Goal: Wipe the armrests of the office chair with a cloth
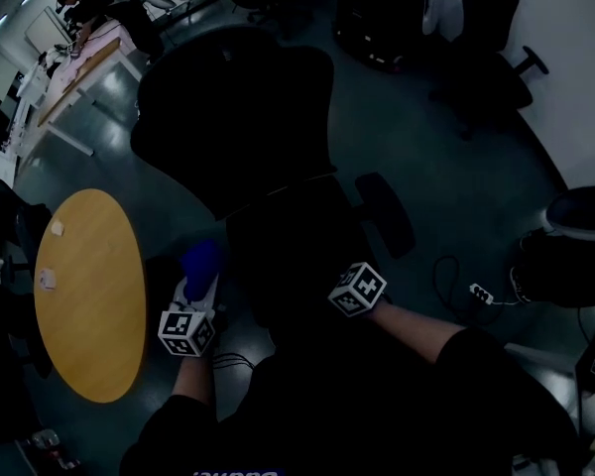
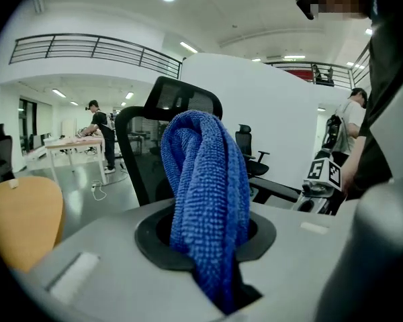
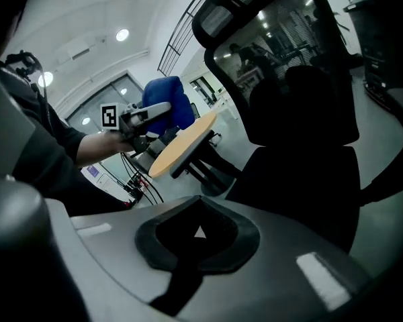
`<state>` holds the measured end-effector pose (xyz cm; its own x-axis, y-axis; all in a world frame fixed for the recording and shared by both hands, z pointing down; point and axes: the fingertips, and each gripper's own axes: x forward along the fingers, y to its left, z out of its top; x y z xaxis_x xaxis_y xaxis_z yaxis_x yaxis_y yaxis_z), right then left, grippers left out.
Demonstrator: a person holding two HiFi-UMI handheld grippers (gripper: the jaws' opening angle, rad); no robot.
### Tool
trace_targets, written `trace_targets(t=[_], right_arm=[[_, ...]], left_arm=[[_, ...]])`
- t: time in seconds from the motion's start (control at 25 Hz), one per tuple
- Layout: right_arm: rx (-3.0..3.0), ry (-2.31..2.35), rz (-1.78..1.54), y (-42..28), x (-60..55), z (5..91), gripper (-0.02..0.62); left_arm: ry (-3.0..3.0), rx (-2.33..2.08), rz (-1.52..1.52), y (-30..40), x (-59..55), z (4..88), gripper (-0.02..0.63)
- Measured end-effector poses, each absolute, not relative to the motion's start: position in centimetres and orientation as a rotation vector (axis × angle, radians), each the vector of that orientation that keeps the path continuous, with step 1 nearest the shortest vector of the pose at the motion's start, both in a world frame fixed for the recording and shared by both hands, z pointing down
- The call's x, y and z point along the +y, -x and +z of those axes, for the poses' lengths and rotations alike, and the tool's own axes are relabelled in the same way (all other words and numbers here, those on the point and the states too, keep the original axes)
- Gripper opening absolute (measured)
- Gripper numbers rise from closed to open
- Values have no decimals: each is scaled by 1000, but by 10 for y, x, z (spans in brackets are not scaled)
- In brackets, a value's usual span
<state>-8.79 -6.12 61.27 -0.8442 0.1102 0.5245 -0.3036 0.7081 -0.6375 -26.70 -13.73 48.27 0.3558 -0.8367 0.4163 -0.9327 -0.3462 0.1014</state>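
Steep overhead, two close-ups (chair [image 1: 233, 117] shared)

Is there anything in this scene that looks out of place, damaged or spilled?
Nothing stands out. The black office chair stands upright, the blue terry cloth is clamped, bunched, in the left claw, and the right claw is shut on nothing. No spill shows on the grey floor.

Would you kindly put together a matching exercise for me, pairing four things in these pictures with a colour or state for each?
Things:
1. cloth
2. round table
3. office chair
4. right gripper

Descriptions:
A. black
B. shut, holding nothing
C. blue, clamped in the left gripper
D. yellow-brown top

Pairs: 1-C, 2-D, 3-A, 4-B
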Motion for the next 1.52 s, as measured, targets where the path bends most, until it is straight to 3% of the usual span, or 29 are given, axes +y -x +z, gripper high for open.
trace_targets(t=[0.6, 1.0, 1.52], right_arm=[[-2506, -215, 1171, -37, -128, 587, 5], [-2396, -453, 1276, -133, -143, 621, 4], [-2342, -520, 1290, -159, -140, 645, 4]], left_arm=[[-2342, -1611, 584, 158, -238, 464, 109], [-2460, -1391, 700, 66, -321, 507, 109], [-2487, -1060, 945, -40, -376, 604, 110]])
